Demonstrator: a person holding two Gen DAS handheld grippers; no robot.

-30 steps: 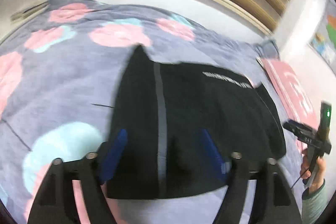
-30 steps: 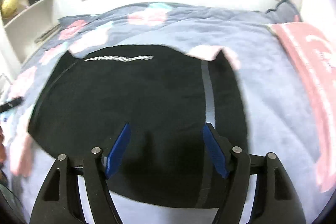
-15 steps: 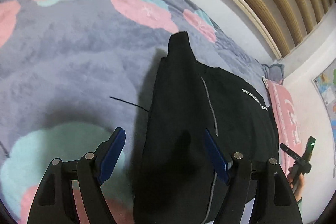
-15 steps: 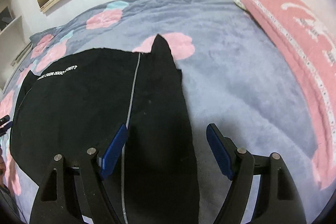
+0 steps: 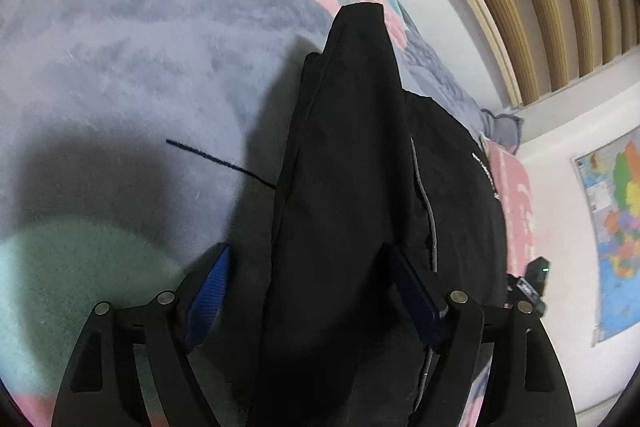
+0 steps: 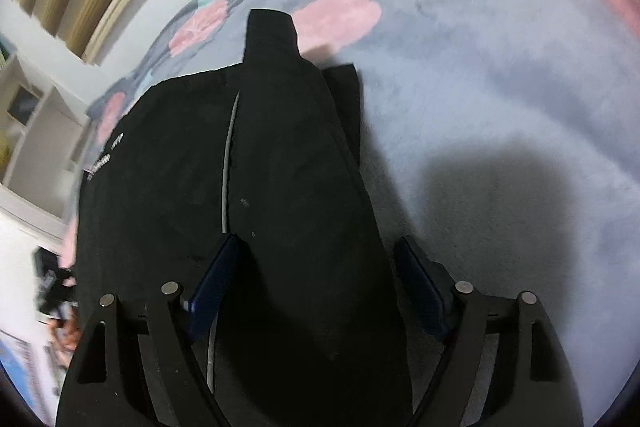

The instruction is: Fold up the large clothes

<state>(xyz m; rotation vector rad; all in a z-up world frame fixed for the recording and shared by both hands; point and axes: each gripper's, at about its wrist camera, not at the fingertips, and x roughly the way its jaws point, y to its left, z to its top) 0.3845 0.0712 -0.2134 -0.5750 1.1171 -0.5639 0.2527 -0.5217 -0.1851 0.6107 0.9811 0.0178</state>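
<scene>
Black garment (image 5: 344, 187) lies spread on the flowered blanket (image 5: 120, 47), each sleeve now folded inward along its side edge. Both tongs have dropped low since a second ago, one over each sleeve. The left gripper (image 5: 316, 291) and right gripper (image 6: 320, 287) have jaws just eased wider, straddling the sleeve fabric without pinching it. I'd judge the sleeve folds released, with the body fold next.
</scene>
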